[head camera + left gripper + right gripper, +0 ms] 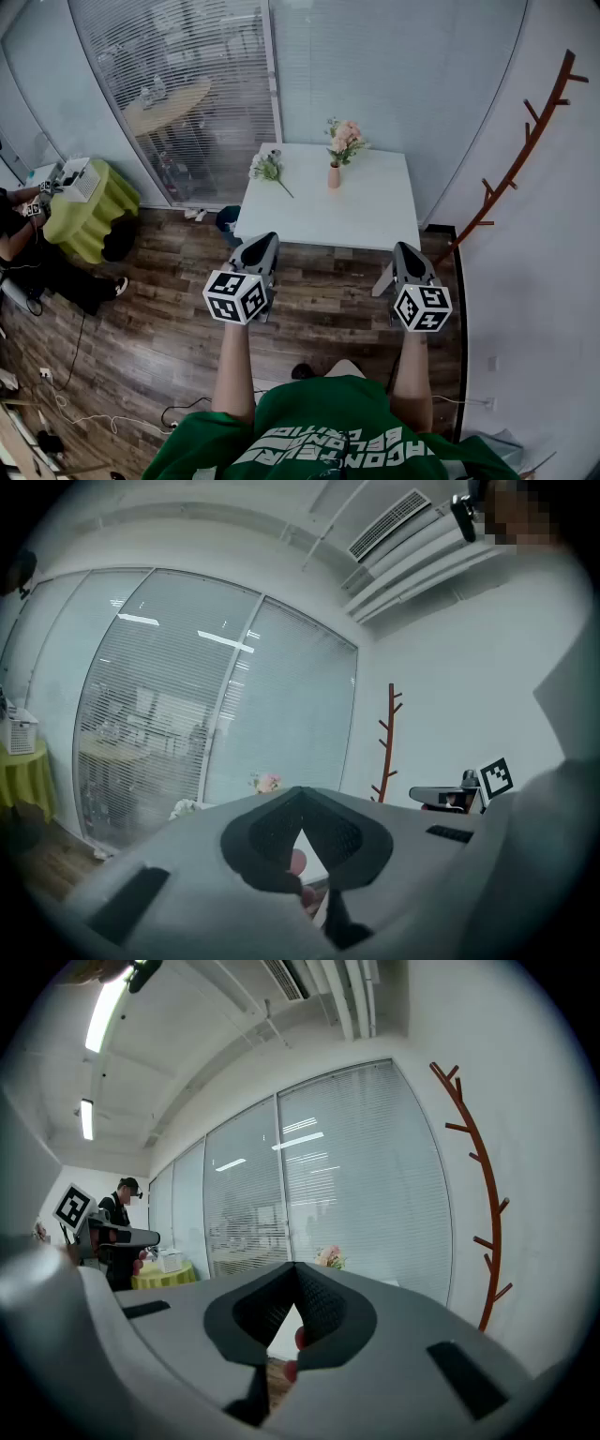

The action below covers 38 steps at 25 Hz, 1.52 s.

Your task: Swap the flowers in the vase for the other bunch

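Small pink vase [335, 176] stands upright toward the far edge of the white surface [375, 220], holding pink flowers [345, 139]. The other bunch [270, 170] lies flat to its left, clear only in the head view. Left gripper [265, 241] and right gripper [405, 249] sit short of the surface, fingers closed, empty.

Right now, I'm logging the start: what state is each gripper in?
Left gripper: closed, holding nothing.
Right gripper: closed, holding nothing.
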### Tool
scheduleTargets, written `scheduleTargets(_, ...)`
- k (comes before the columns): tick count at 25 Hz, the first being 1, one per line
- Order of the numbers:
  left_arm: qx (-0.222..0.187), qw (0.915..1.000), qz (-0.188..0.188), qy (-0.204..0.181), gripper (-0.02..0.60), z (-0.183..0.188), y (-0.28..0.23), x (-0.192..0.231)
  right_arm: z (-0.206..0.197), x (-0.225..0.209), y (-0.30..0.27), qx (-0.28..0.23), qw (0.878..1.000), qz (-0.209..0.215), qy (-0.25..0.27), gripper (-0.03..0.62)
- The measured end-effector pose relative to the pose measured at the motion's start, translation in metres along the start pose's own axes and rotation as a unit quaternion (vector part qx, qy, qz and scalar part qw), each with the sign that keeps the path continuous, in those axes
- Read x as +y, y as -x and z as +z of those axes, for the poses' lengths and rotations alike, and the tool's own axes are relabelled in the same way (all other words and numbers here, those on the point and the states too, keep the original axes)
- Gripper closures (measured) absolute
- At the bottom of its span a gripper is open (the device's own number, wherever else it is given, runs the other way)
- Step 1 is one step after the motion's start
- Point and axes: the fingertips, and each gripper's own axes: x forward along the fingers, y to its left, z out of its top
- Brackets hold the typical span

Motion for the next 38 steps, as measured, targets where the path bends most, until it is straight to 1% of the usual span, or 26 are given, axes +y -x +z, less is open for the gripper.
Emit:
scheduleTargets(4, 0.01, 0.9999, -0.007, 0.0, 0.574, -0.006, 0.003, 0.002, -0.007, 0.006, 0.006, 0.01, 1.0, -0.006, -0.004, 0.58)
scheduleTargets(11, 0.016, 0.9997, -0.019, -0.003, 0.574, -0.007, -0.002, 0.006, -0.007, 0.011, 0.003, 0.017, 1.0, -0.007, -0.006, 0.579)
scheduleTargets(21, 0.021, 0.9993, -0.03, -0.008, 0.574, -0.006, -0.027, 0.019, -0.01, 0.003, -0.025, 0.023, 1.0, -0.013, -0.005, 0.579)
scheduleTargets(25, 0.025, 0.999, -0.034, -0.012, 0.574, -0.002, -0.05, 0.031, -0.007, -0.006, -0.051, 0.023, 1.0, -0.015, -0.01, 0.579)
scheduleTargets(28, 0.032, 0.9988, -0.036, -0.011, 0.574, 0.0, -0.075, 0.043, -0.008, -0.014, -0.078, 0.033, 0.999, -0.014, -0.015, 0.579)
scheduleTargets(38, 0.06, 0.9977, -0.029, -0.012, 0.574, -0.015, -0.173, 0.09, -0.029, -0.061, -0.188, 0.055, 0.998, 0.0, -0.03, 0.579)
